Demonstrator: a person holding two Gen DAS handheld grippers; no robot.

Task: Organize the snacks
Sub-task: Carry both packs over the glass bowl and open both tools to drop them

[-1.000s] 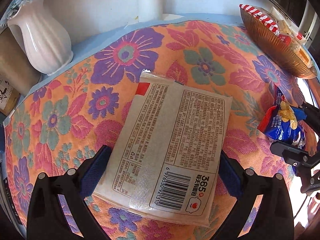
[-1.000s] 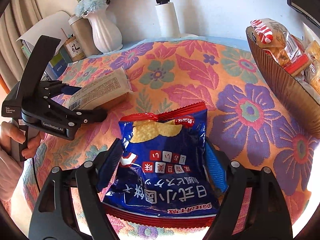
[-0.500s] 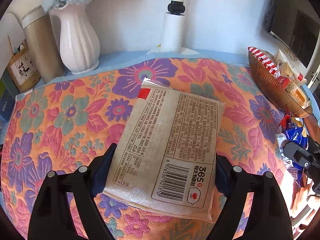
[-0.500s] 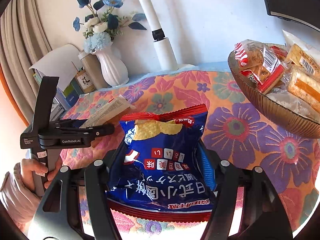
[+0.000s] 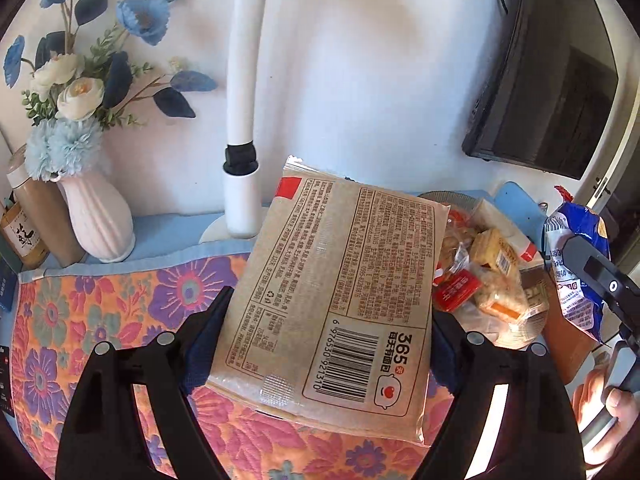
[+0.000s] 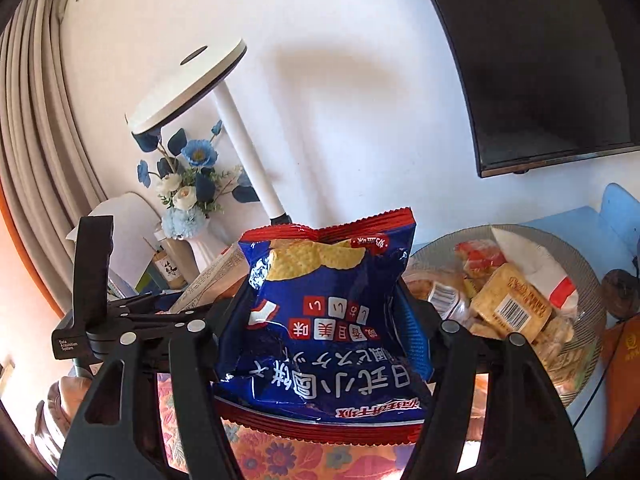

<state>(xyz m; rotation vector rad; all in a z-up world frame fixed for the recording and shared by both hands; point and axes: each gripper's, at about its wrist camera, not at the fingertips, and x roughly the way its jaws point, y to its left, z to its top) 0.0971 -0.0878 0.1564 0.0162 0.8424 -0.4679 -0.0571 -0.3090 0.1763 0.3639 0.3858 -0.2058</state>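
At the far left a white vase (image 5: 98, 220) of blue and white flowers stands by the wall, the white lamp post (image 5: 240, 128) beside it. The left gripper (image 5: 320, 344) clamps a beige bread packet (image 5: 336, 300) (barcode side up) between its blue pads, held clear above the floral tablecloth (image 5: 100, 320). Further right sits the snack bowl (image 6: 592, 292) — already heaped with wrapped biscuits. The right gripper (image 6: 320, 320) pinches a blue chip bag (image 6: 324, 312), lifted off the table just left of the bowl.
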